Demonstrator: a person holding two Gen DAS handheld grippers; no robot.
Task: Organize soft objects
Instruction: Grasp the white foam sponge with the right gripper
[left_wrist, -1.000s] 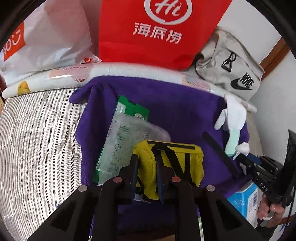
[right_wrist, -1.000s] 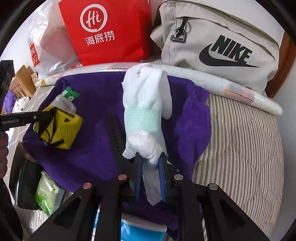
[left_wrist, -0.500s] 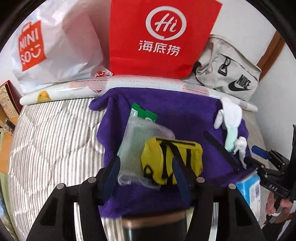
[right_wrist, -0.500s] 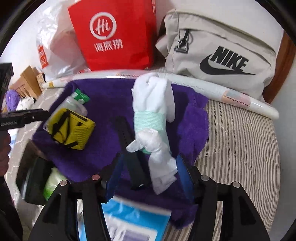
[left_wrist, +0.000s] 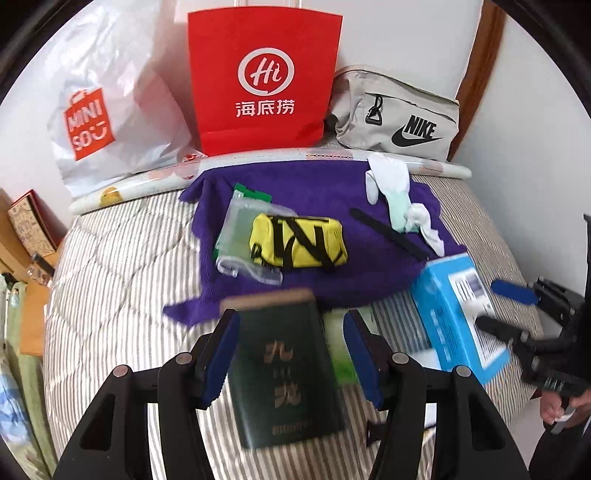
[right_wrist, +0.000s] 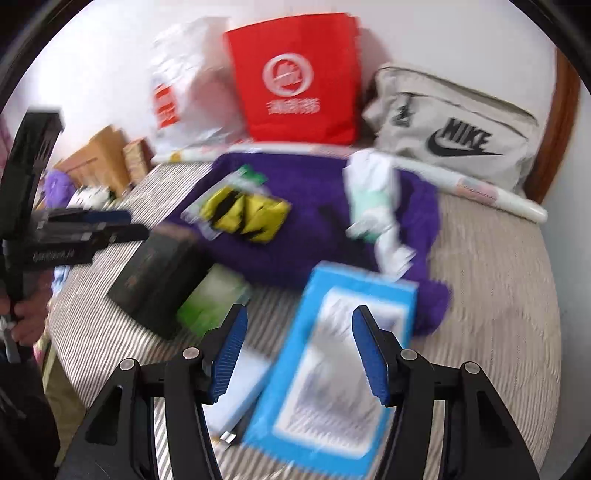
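A purple towel (left_wrist: 317, 192) (right_wrist: 306, 184) lies spread on the striped bed. On it rest a yellow pouch with black straps (left_wrist: 295, 242) (right_wrist: 245, 214), a clear plastic packet (left_wrist: 236, 229) and a white and mint glove bundle (left_wrist: 397, 199) (right_wrist: 373, 195). My left gripper (left_wrist: 291, 354) is open above a dark green book (left_wrist: 286, 369), pads clear of it. My right gripper (right_wrist: 299, 350) is open over a blue box (right_wrist: 332, 369), not touching it. The right wrist view is blurred.
Along the wall stand a white Miniso bag (left_wrist: 107, 110), a red paper bag (left_wrist: 264, 81) and a grey Nike bag (left_wrist: 399, 114). A black strap (left_wrist: 388, 234) lies on the towel. A green wipes pack (right_wrist: 212, 299) sits beside the book. Cardboard boxes (right_wrist: 107, 158) stand left.
Both grippers opened, the left letting go of the yellow pouch and the right the glove bundle. Both pulled back and up from the towel, bringing the book and blue box into view.
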